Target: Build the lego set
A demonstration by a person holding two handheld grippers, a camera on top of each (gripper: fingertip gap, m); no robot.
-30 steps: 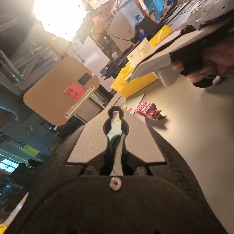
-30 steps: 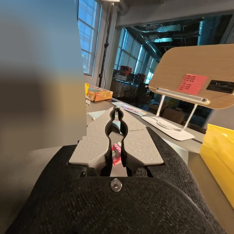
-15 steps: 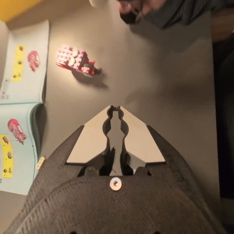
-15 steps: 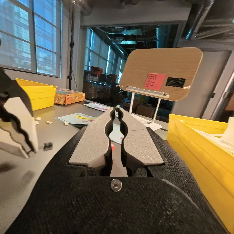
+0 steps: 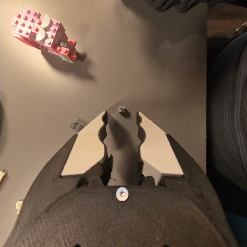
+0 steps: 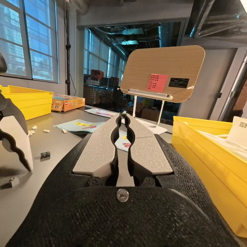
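An orange cardboard box point(image 6: 66, 102) at the far side of the table carries a printed brand logo, a product-line name and large numerals on its long side, and a barcode label point(image 6: 57, 106) on its end flap. On the wooden board point(image 6: 147, 64) of the book stand sticks a pink note point(image 6: 157, 82) with several handwritten lines of numbers; just beside it is a black label point(image 6: 178, 82) with fine white print, too small to read. A white card point(image 6: 239, 131) standing in the yellow bin point(image 6: 200, 144) bears a square matrix code. The open booklet point(image 6: 78, 127) shows small numerals in yellow panels, illegible.
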